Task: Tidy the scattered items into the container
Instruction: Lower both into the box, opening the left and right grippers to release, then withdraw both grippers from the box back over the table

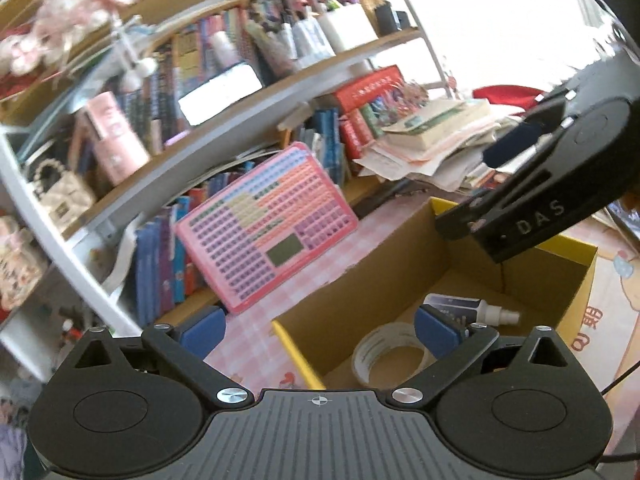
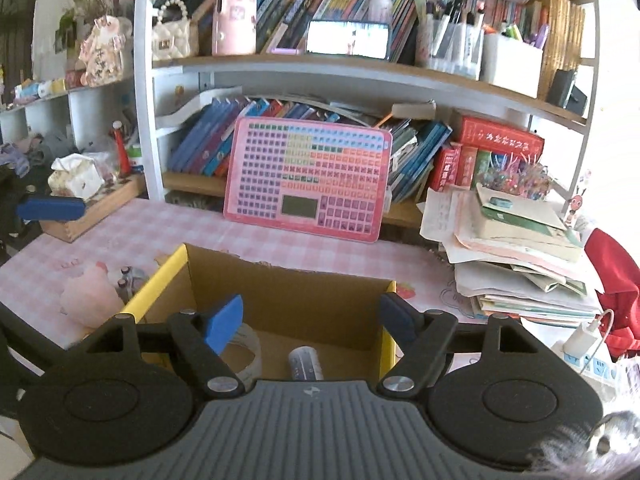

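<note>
Hovering over the cardboard box [image 2: 280, 292] rim (tape roll [image 1: 390, 354] inside): left gripper [image 1: 318, 326] and right gripper [image 2: 312, 320], both agape, empty.

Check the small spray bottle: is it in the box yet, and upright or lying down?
In and lying down. The spray bottle rests on its side on the cardboard box floor, beside the tape roll.

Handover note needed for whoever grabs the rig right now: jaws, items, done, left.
Left gripper: jaws open, nothing between them.
Right gripper: jaws open, empty, over the box.
Brown cardboard box with yellow rim sits on the pink checked tablecloth.
Done: roll of clear tape and white spray bottle lie inside the box.
Left: pink soft toy and small dark-capped bottles, on the cloth beside the box's left wall in the right wrist view.
</note>
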The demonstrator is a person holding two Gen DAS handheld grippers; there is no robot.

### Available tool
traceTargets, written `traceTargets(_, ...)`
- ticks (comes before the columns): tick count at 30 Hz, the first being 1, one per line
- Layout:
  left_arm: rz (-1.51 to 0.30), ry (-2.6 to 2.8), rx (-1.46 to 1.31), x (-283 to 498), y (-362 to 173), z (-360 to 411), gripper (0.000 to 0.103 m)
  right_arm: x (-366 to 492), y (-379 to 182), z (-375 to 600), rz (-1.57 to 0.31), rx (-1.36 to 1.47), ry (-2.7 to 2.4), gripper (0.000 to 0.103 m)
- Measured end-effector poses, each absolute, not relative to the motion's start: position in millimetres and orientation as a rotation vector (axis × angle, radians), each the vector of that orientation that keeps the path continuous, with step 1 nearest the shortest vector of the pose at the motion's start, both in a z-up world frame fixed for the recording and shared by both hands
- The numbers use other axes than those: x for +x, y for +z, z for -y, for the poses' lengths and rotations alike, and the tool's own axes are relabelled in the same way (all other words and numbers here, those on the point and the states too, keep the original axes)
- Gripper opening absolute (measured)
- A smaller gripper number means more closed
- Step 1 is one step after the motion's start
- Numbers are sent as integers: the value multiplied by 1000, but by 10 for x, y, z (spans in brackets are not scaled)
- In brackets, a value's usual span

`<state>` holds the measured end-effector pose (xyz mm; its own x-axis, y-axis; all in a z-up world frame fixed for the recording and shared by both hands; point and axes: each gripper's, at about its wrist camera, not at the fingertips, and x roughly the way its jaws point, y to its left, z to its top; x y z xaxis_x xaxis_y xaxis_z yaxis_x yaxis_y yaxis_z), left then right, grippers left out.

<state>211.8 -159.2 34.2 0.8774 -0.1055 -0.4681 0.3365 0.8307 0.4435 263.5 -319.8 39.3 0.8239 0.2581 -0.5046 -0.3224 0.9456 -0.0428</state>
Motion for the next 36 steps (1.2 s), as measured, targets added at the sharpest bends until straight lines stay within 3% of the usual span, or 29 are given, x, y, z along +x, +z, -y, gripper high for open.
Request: traceTargets(36,-503,-197,192,1323,336,173,103,1352,236,2392,-499,-1,-1,82)
